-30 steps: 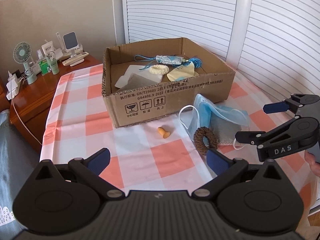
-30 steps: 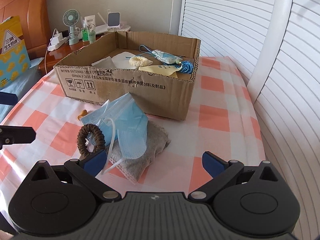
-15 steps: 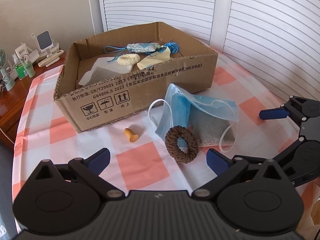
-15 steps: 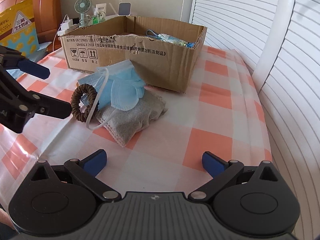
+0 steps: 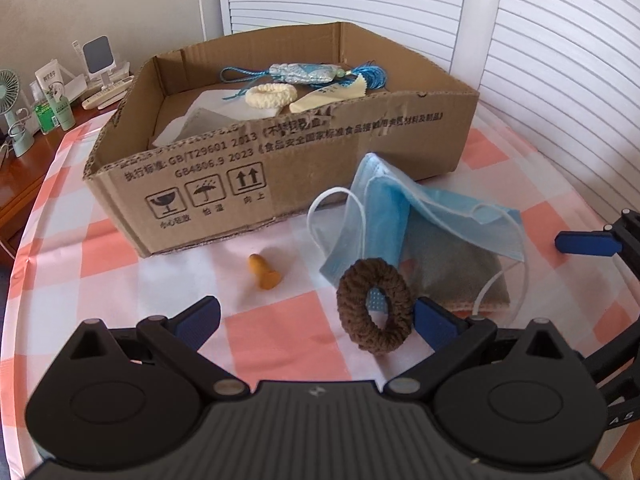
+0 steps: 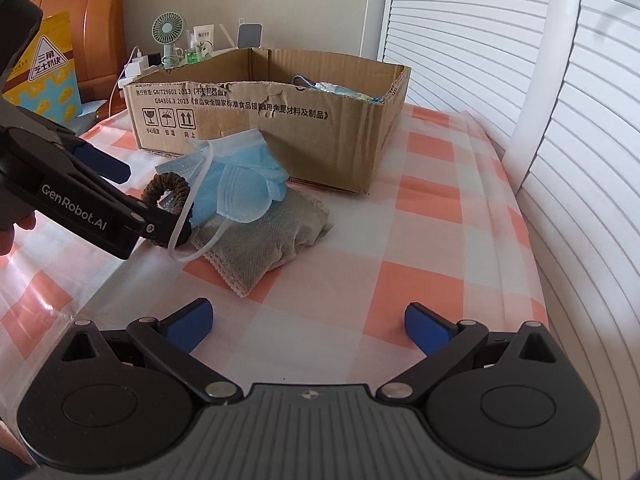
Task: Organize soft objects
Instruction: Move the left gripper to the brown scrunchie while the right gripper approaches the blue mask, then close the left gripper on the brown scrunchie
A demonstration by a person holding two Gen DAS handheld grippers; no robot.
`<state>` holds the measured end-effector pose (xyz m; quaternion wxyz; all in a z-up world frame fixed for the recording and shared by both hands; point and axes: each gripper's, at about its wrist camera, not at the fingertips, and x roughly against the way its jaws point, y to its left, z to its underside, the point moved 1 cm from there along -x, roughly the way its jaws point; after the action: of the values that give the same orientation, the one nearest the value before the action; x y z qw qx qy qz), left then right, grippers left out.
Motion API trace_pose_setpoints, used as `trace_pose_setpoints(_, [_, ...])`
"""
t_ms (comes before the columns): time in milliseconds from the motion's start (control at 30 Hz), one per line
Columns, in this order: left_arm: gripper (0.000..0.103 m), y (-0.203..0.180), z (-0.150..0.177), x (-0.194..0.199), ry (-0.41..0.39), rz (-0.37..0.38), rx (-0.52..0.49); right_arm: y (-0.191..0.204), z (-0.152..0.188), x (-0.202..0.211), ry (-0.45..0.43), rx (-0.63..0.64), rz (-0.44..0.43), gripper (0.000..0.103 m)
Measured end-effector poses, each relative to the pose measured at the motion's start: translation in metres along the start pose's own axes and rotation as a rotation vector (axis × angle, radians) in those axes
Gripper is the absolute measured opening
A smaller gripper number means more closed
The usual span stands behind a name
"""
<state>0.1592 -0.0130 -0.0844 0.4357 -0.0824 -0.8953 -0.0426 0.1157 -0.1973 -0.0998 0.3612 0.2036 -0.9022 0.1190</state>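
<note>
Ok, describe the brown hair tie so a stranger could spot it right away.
Find the cardboard box on the checked tablecloth. In front lies a blue face mask on a grey pouch; propped against them is the brown hair tie, the only dark fuzzy ring outside the box.

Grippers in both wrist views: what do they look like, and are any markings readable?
Both are matte black linkage frames with blue finger pads. The left gripper carries white "GenRobot.AI" lettering on its side; the right gripper shows a small logo on its ribbed body. No cables visible.

Home bedroom, wooden headboard [image 6: 100, 20], bedside table with desk fan [image 6: 168, 36], toiletries
</note>
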Motion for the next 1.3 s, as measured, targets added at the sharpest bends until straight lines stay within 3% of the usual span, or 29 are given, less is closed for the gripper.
trace_pose_setpoints(167, [0.102,0.011,0.01,0.005,0.005,-0.057,-0.001,0.0,0.0,0.0,-0.003,-0.002,0.001,0.103])
trace_pose_setpoints(333, [0.1,0.004,0.012,0.013,-0.053,-0.077,-0.032,0.001,0.0,-0.001,-0.007,-0.005,0.005,0.103])
trace_pose_setpoints(433, [0.091,-0.006,0.011,0.016,-0.095,-0.077,-0.066,0.001,0.0,-0.001,-0.006,-0.006,0.005,0.103])
trace_pose_setpoints(567, [0.067,-0.017,0.01,0.013,-0.106,-0.068,-0.097,0.001,0.0,-0.001,-0.006,-0.006,0.005,0.103])
trace_pose_setpoints(800, [0.039,-0.023,0.01,0.012,-0.119,-0.016,-0.097,0.001,0.0,-0.001,-0.005,-0.005,0.005,0.103])
trace_pose_setpoints(1133, [0.036,-0.011,0.012,0.028,-0.119,0.033,-0.066,0.006,-0.004,0.002,0.024,0.019,0.004,0.103])
trace_pose_setpoints(1300, [0.036,0.0,0.017,0.041,-0.117,0.027,-0.065,0.014,-0.011,0.013,-0.005,0.045,0.009,0.103])
